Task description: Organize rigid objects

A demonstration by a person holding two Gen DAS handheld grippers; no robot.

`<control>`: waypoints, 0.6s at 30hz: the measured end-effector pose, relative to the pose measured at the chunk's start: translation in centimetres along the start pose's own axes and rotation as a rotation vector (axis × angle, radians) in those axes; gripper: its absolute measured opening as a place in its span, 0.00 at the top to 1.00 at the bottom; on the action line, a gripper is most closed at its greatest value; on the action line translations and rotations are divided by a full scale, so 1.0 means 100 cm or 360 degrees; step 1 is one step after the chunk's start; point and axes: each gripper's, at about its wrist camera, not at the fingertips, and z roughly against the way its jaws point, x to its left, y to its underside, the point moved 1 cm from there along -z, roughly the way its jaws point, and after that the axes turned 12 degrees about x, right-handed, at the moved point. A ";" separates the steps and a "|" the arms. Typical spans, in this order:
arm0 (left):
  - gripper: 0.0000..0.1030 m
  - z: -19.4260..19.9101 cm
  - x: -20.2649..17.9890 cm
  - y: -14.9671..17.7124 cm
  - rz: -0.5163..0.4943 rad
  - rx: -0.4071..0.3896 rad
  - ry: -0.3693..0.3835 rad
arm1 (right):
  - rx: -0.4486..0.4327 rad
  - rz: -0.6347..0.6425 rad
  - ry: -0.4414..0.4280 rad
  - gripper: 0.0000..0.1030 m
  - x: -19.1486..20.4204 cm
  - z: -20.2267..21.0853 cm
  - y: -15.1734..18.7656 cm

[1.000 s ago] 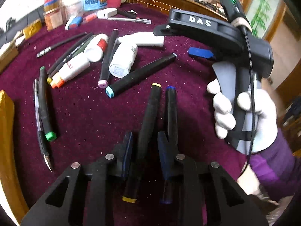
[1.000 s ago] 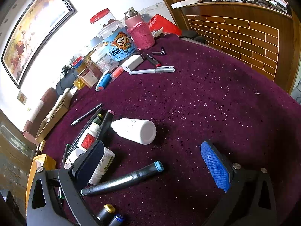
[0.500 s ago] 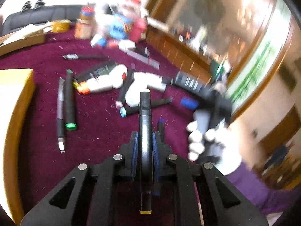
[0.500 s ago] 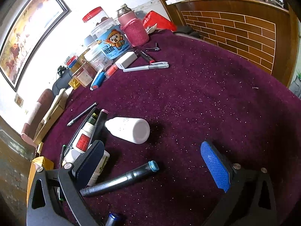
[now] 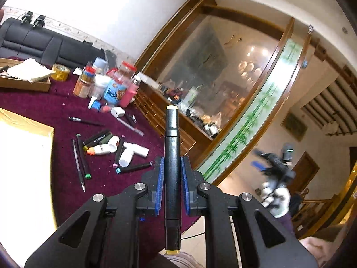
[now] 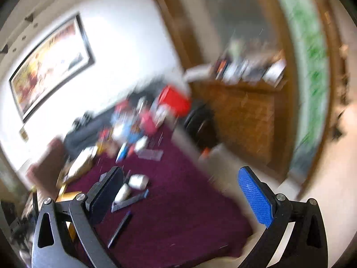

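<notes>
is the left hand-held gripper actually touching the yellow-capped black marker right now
Touching. The left wrist view shows the left hand-held gripper with both blue pads pressed flat against the black marker, no gap on either side, the marker lifted above the table.

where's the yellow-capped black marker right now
In the left wrist view the yellow-capped black marker is clamped between the jaws of the left gripper, lifted above the maroon table, pointing away from the camera.

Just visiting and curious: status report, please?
Left gripper shut on yellow-capped black marker, raised above table. Right gripper open, empty. Nothing blocking.
</notes>
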 end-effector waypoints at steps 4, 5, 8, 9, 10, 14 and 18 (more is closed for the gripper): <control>0.88 0.028 0.001 -0.002 0.0021 -0.0096 0.0062 | -0.0301 -0.0073 0.0087 0.01 -0.009 0.098 -0.053; 0.88 0.036 0.000 -0.002 0.0017 -0.0123 0.0070 | -0.0366 -0.0087 0.0118 0.01 -0.008 0.114 -0.062; 0.88 0.063 -0.006 -0.007 0.0002 -0.0227 0.0097 | -0.0540 -0.0073 0.0207 0.01 0.002 0.153 -0.090; 0.88 0.077 -0.010 -0.011 -0.0020 -0.0265 0.0089 | -0.0570 -0.0068 0.0228 0.01 0.008 0.159 -0.097; 0.88 0.085 -0.013 -0.013 -0.0035 -0.0289 0.0071 | -0.0589 -0.0063 0.0250 0.01 0.015 0.162 -0.107; 0.88 0.140 -0.030 -0.039 -0.0128 -0.0400 -0.0124 | -0.0580 -0.0039 0.0294 0.01 0.046 0.171 -0.150; 0.88 0.190 -0.048 -0.064 -0.0218 -0.0437 -0.0519 | -0.0547 0.0025 0.0230 0.01 0.081 0.176 -0.187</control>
